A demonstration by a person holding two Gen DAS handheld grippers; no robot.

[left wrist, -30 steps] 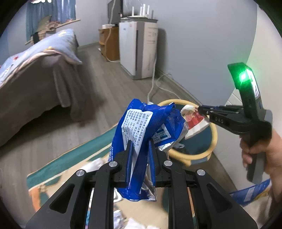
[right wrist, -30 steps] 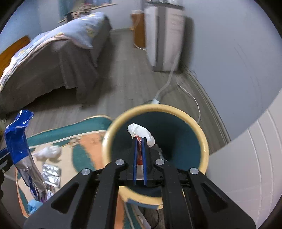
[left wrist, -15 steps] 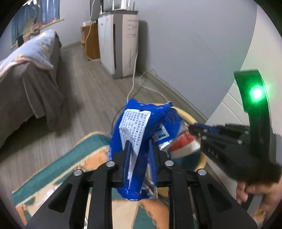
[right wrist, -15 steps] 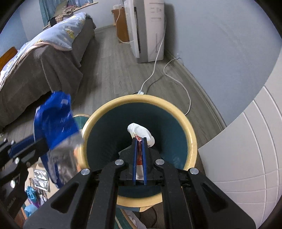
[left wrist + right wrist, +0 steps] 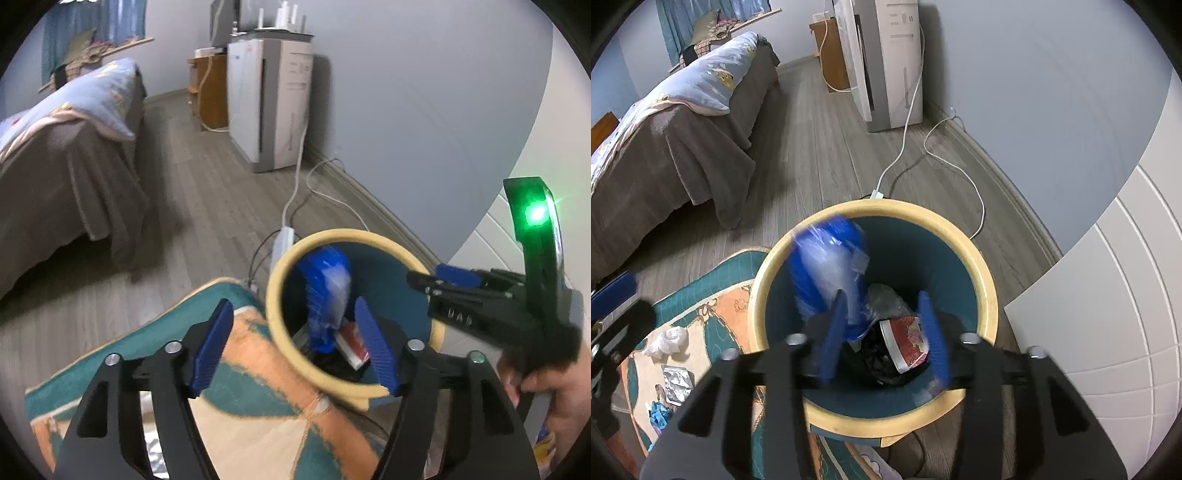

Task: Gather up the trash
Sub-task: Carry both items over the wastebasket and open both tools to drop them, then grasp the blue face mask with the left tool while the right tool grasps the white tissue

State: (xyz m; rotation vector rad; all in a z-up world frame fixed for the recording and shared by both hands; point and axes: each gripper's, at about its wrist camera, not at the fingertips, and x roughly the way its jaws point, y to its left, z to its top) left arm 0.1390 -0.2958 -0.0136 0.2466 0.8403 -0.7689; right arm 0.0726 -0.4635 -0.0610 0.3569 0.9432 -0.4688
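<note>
Left wrist: both tools (image 5: 295,345) (image 5: 882,332) spread over bin (image 5: 273,295).

The floor (image 5: 827,155) is grey wood-look plank. The wall (image 5: 1034,92) is plain pale grey-blue. A bed (image 5: 55,166) with a brown cover stands at left. A white appliance (image 5: 269,107) stands against the wall, beside a wooden cabinet (image 5: 207,92). A patterned rug (image 5: 258,398) lies in the foreground.
</note>
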